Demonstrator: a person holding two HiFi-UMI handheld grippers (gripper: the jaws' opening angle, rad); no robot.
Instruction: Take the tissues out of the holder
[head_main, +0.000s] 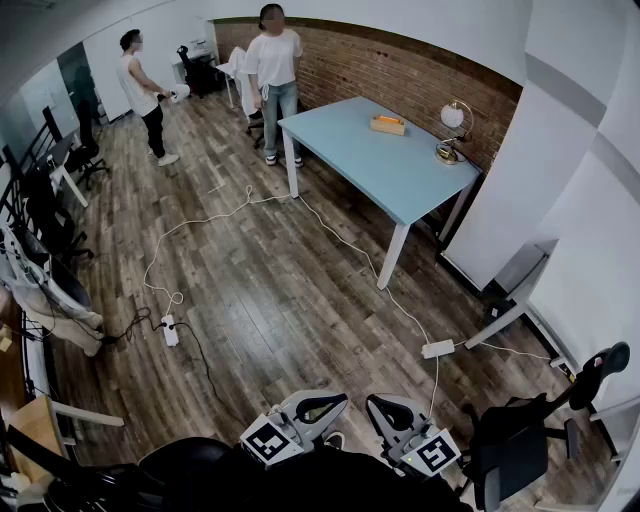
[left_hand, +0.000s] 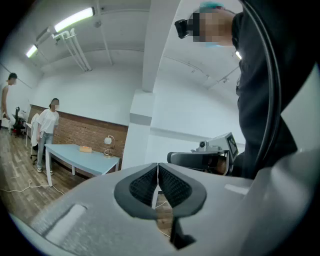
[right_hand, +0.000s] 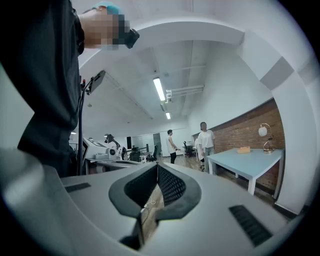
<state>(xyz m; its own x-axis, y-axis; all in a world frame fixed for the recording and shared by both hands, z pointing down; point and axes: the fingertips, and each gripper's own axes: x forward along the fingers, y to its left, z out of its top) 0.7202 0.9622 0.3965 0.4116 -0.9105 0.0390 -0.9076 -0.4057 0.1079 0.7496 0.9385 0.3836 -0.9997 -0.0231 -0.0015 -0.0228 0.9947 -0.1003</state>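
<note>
Left hand-held gripper (left_hand: 158, 167), right hand-held gripper (right_hand: 157, 167): you are holding both level, close to your body, jaws together, nothing between them. Holder (head_main: 388, 124) is sitting on desk (head_main: 350, 150) across room, well apart from you. Tissues are too small to make out. Expect tissues soft, light, tearing easily; holder light, probably sliding when tugged. You are likely needing one hand-held gripper bracing holder, other pinching top sheet mid-fold and drawing gently upward.

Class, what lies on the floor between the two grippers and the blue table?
Head view: wooden floor crossed by a white cable running to a white power box; otherwise bare.
</note>
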